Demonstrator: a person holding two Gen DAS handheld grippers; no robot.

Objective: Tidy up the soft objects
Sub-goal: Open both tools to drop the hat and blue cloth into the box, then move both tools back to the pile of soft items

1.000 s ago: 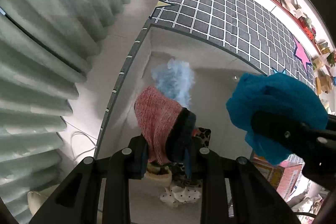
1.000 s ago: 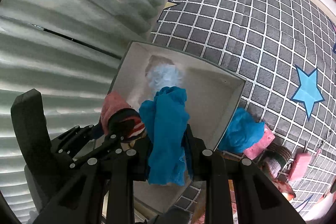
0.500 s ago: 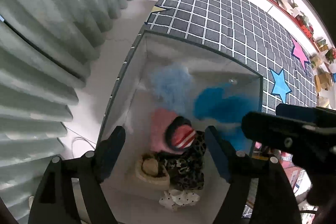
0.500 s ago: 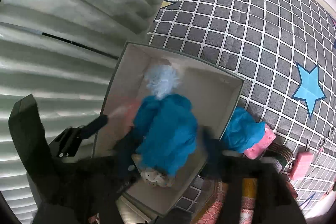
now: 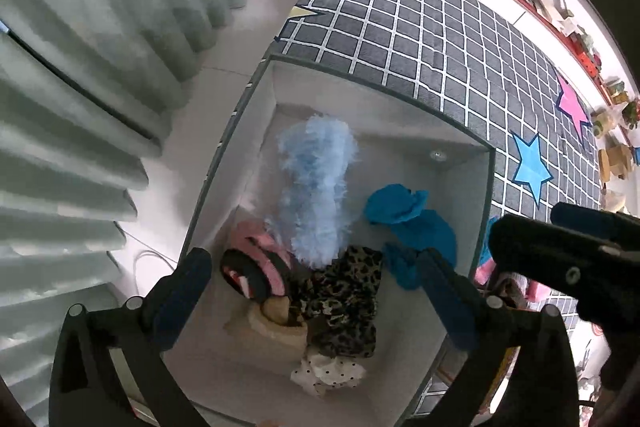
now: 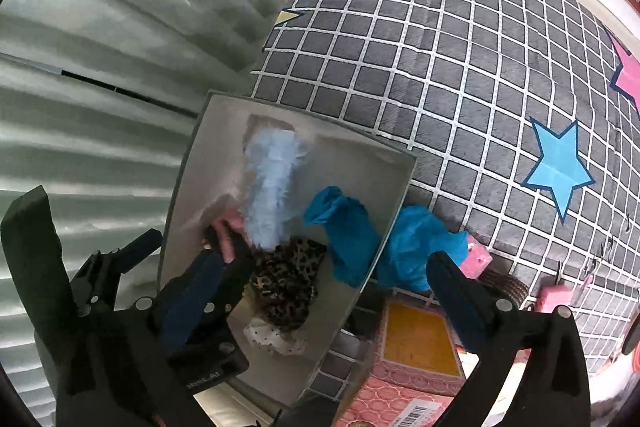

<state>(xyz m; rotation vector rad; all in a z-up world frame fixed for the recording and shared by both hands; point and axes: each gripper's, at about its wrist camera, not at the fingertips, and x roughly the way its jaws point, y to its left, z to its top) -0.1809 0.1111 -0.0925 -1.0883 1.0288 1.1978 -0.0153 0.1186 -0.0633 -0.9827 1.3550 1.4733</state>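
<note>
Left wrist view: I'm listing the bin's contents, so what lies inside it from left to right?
Pink sock → fluffy light-blue sock → teal sock.

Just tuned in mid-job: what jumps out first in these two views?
The open storage box on the floor, with a fluffy light-blue piece standing out in its middle and a teal cloth beside it on the right. A second teal cloth lies outside the box's right wall, on the grey checked rug. Both tools, left and right, hang open and empty above.
</note>
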